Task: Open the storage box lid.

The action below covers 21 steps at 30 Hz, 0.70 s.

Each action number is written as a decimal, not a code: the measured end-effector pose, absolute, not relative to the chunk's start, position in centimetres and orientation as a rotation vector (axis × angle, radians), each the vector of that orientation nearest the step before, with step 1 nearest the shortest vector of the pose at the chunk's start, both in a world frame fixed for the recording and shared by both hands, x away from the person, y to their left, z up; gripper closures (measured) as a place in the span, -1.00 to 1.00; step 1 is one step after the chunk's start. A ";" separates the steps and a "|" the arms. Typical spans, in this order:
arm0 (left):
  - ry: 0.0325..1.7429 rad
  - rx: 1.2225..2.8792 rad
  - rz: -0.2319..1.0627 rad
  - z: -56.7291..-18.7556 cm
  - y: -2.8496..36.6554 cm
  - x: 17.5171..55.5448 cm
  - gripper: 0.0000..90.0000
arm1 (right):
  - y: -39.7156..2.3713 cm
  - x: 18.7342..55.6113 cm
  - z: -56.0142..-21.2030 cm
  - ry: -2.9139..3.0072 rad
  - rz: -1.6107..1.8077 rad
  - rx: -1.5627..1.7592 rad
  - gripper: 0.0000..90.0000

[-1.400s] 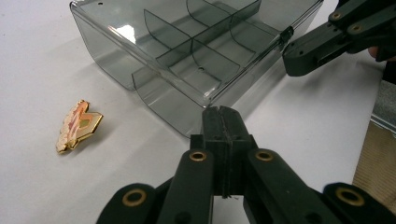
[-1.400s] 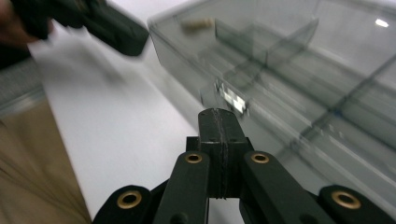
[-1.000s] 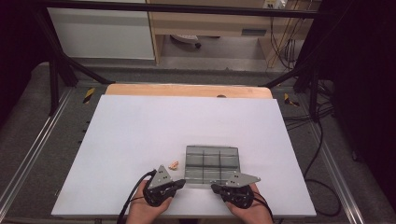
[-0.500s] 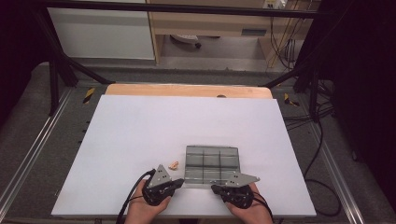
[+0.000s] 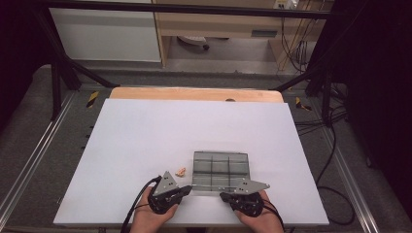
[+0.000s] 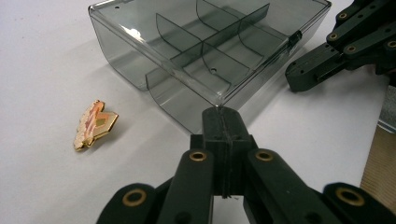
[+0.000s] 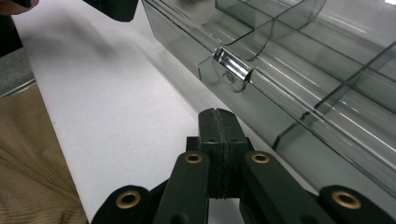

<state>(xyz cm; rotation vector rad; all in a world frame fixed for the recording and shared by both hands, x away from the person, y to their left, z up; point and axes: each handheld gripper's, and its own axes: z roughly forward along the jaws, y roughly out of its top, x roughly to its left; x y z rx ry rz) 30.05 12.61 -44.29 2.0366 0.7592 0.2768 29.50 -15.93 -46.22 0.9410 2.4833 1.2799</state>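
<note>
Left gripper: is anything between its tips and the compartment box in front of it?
Nothing visible. The left gripper, jaws shut, sits right at the near corner of the clear compartment box with only bare white table around it. The small gold pin lies off to the side, apart from both.

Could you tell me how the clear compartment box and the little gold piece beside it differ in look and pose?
The compartment box is smoky see-through plastic, while the gold piece is opaque, shiny gold with pinkish parts. The box is far larger and stands with raised walls and dividers; the gold piece is small and lies flat. The left gripper nears the box's corner; nothing touches the gold piece. Both rest on the white table.
</note>
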 end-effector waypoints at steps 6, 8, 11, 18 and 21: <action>0.754 2.015 0.284 -44.1 12.7 30.0 1.00 | -15.9 29.5 -46.3 2.492 1.273 0.943 1.00; 0.752 2.017 0.284 -44.1 12.7 30.1 1.00 | -15.9 29.5 -46.4 2.494 1.271 0.946 1.00; 0.755 2.024 0.290 -44.1 12.7 30.1 1.00 | -15.9 29.5 -46.4 2.494 1.271 0.950 1.00; 0.762 2.046 0.283 -44.3 12.6 30.2 1.00 | -15.9 29.5 -46.4 2.495 1.271 0.950 1.00; 0.761 2.045 0.283 -44.3 12.6 30.2 1.00 | -15.9 29.5 -46.4 2.494 1.273 0.951 1.00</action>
